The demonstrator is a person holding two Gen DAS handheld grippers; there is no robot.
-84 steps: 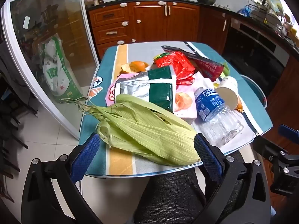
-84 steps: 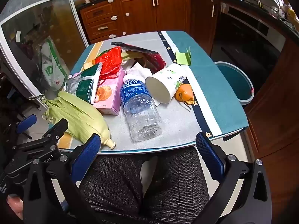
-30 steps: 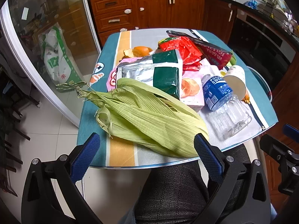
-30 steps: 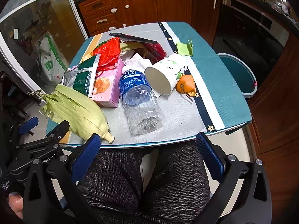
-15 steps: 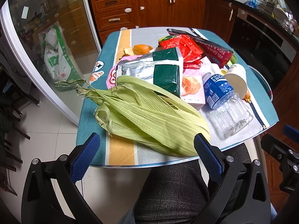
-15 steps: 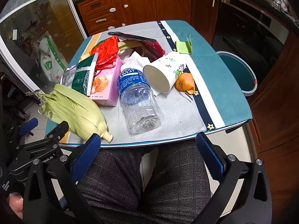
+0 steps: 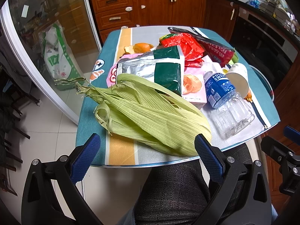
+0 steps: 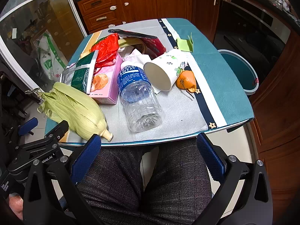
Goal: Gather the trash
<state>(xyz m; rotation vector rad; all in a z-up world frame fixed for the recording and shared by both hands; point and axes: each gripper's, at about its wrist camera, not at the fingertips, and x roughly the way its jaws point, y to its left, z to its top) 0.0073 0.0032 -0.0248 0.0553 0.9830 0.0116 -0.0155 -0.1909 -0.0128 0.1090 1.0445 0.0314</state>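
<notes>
Ribbed, matt, papery green on the corn husk (image 7: 150, 116); clear glossy plastic with a blue printed label on the bottle (image 8: 138, 95). Crinkled silver foil, shiny, on the snack bag (image 7: 151, 69); thin red plastic, glossy and creased, on the wrapper (image 7: 185, 46). Smooth matt paper on the cup (image 8: 165, 69); pink printed card on the box (image 8: 106, 82). Woven matt cloth over the table (image 8: 221, 78), glass edge showing. Varnished wood on the cabinets (image 7: 155, 7). Textured blue rubbery pads (image 7: 84, 159) on black matt plastic fingers.
</notes>
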